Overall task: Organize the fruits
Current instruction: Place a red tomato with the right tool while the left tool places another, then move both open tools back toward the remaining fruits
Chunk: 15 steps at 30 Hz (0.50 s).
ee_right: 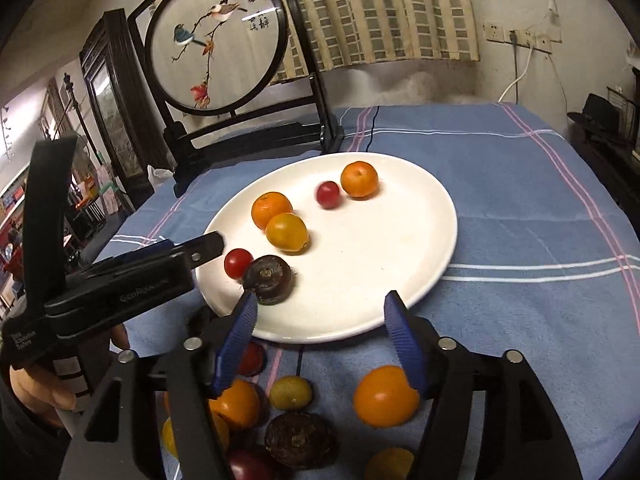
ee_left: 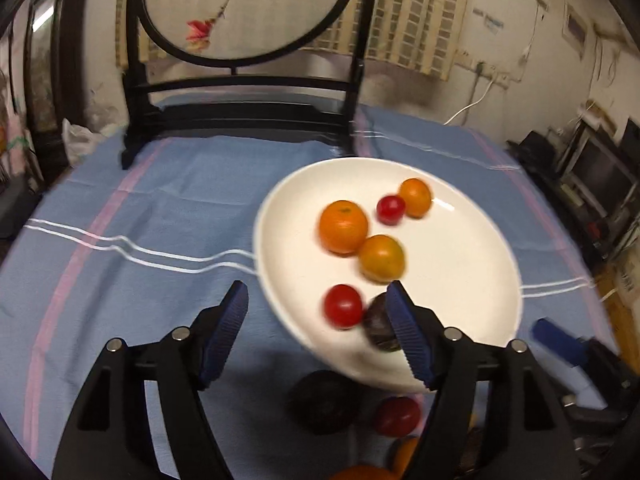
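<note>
A white plate [ee_left: 460, 280] [ee_right: 380, 280] lies on the blue cloth. On it are three oranges [ee_right: 359, 180], two red tomatoes [ee_right: 238, 263] and a dark water chestnut [ee_right: 268, 280]. My left gripper [ee_left: 316, 286] is open over the plate's near rim, and a tomato [ee_left: 343, 306] and the chestnut [ee_left: 376, 324] lie loose on the plate between its fingers. My right gripper [ee_right: 320, 298] is open over the plate's front edge, its left fingertip beside the chestnut. Neither gripper holds anything. The left gripper [ee_right: 208, 245] shows at the plate's left rim, in a hand [ee_right: 36, 392].
In front of the plate, loose fruit lies on the cloth: oranges [ee_right: 386, 396], a yellow-green fruit [ee_right: 291, 392], a chestnut [ee_right: 298, 438] and a tomato [ee_left: 396, 414]. A dark wooden stand with a round painted screen [ee_right: 216, 40] stands behind the plate. The wall is beyond.
</note>
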### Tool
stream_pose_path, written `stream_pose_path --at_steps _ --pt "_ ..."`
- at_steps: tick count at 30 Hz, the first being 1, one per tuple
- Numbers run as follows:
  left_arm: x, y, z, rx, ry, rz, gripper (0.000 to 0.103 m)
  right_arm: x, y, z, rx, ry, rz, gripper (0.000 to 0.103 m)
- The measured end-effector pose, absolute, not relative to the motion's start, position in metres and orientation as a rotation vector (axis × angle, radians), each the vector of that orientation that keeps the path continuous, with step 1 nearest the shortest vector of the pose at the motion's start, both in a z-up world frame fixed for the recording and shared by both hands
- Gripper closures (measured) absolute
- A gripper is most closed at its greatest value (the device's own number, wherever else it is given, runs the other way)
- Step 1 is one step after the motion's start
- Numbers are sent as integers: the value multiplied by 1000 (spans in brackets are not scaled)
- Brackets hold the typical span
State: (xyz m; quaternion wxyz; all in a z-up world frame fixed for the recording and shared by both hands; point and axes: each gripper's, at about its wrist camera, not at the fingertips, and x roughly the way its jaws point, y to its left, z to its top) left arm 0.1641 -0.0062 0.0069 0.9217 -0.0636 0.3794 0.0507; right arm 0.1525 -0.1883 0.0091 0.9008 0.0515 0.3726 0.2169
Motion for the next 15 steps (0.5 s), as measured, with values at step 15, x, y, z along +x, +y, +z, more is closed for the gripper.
stream_pose_path --at_steps 15 --pt "104 1 -4 -155 856 22 5 113 -220 10 80 734 421 15"
